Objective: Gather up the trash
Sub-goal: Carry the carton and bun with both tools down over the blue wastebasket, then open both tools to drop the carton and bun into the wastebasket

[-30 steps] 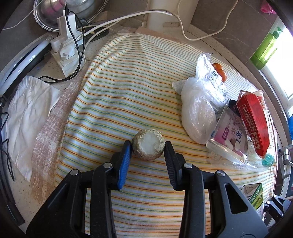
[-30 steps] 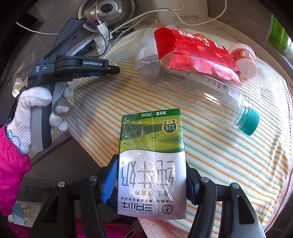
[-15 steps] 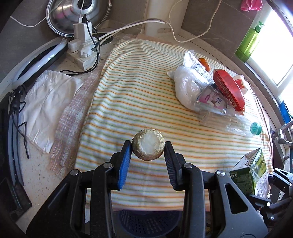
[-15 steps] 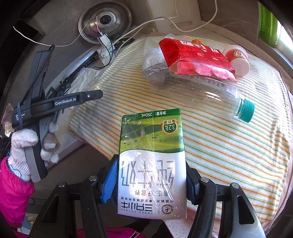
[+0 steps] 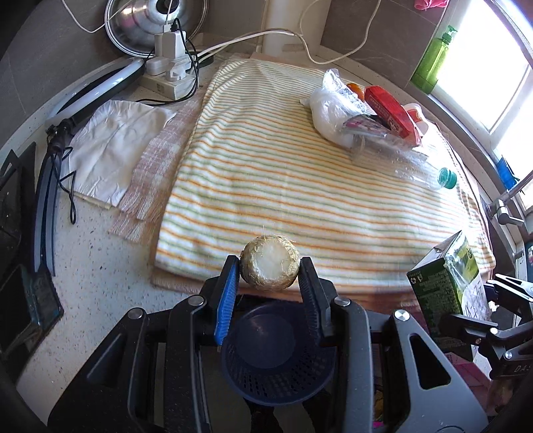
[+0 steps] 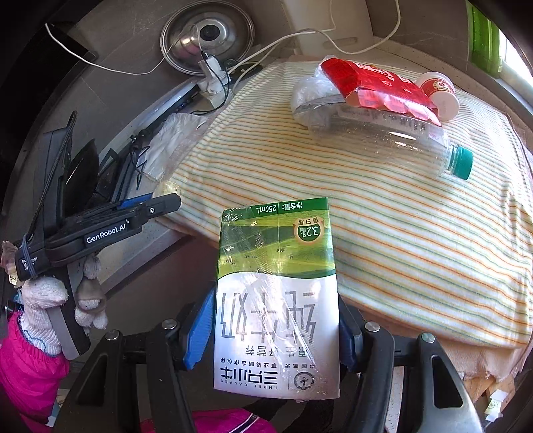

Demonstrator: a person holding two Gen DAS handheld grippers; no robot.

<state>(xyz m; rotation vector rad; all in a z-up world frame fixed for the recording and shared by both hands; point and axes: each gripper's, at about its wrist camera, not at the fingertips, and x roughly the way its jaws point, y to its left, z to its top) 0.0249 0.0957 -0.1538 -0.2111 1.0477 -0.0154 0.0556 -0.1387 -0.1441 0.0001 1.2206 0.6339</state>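
My left gripper (image 5: 269,270) is shut on a round fibrous stump (image 5: 269,269) with a white cut face, held at the near edge of the striped cloth (image 5: 299,186), above a dark blue mesh basket (image 5: 278,359). My right gripper (image 6: 273,333) is shut on a green and white milk carton (image 6: 276,296), held off the counter's near edge; the carton also shows in the left wrist view (image 5: 446,283). On the cloth lie a clear plastic bottle (image 6: 393,140) with a green cap, a red box (image 6: 376,86), a white plastic bag (image 5: 329,113) and a small cup (image 6: 439,93).
A white cloth (image 5: 113,146) and a power strip with cables (image 5: 170,73) lie left of the striped cloth. A steel lid (image 5: 146,23) leans at the back. A green bottle (image 5: 433,56) stands by the window. A tap handle (image 5: 506,206) is at right.
Both grippers have pulled back from the cloth towards the counter's near edge, each still holding its item. The blue basket has come into view under the left gripper.
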